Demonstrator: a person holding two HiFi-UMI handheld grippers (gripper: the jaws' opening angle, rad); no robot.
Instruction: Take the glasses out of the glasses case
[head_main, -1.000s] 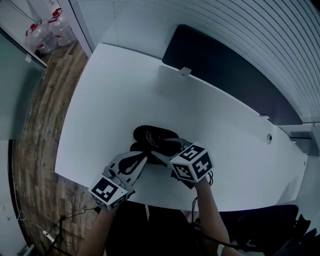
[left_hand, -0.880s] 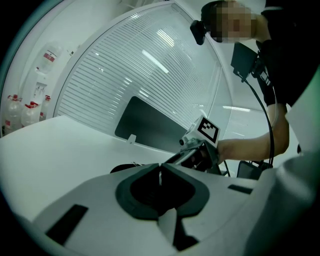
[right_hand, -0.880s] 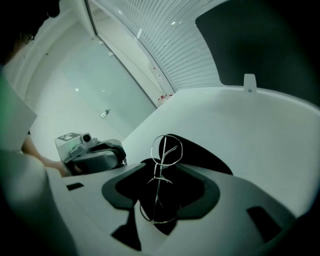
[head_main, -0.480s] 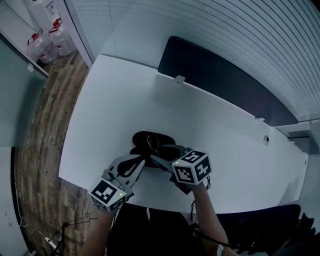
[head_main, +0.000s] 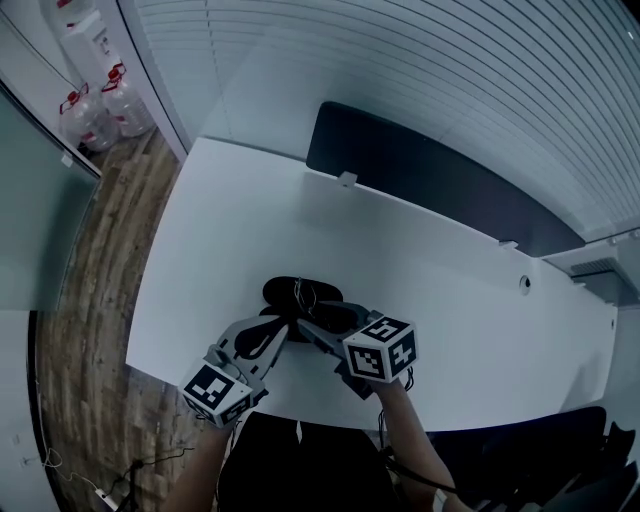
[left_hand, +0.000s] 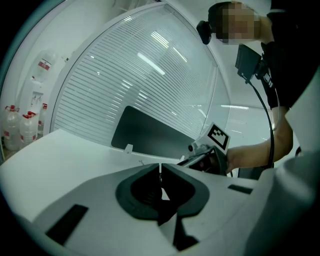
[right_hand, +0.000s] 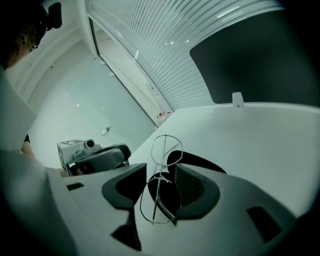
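The black glasses case (head_main: 300, 290) lies open on the white table (head_main: 230, 230) near its front edge. My right gripper (head_main: 305, 322) reaches in from the right and is shut on the thin wire-framed glasses (right_hand: 166, 149). They stand on end between its jaws (right_hand: 160, 167), lifted above the case (right_hand: 200, 162). My left gripper (head_main: 285, 325) comes in from the left. In the left gripper view its jaws (left_hand: 160, 167) are closed to a thin slit on a dark edge of the case. Each gripper shows in the other's view: the left gripper (right_hand: 95, 157), the right gripper (left_hand: 205, 155).
A dark divider panel (head_main: 430, 185) runs along the table's far edge, with a small white clip (head_main: 347, 179) at its base. A round cable hole (head_main: 524, 284) sits at the far right. Water bottles (head_main: 95, 110) stand on the wooden floor to the left.
My right gripper has risen a little above the case with the glasses in it and has tilted. The left gripper has lifted slightly at the case's near edge.
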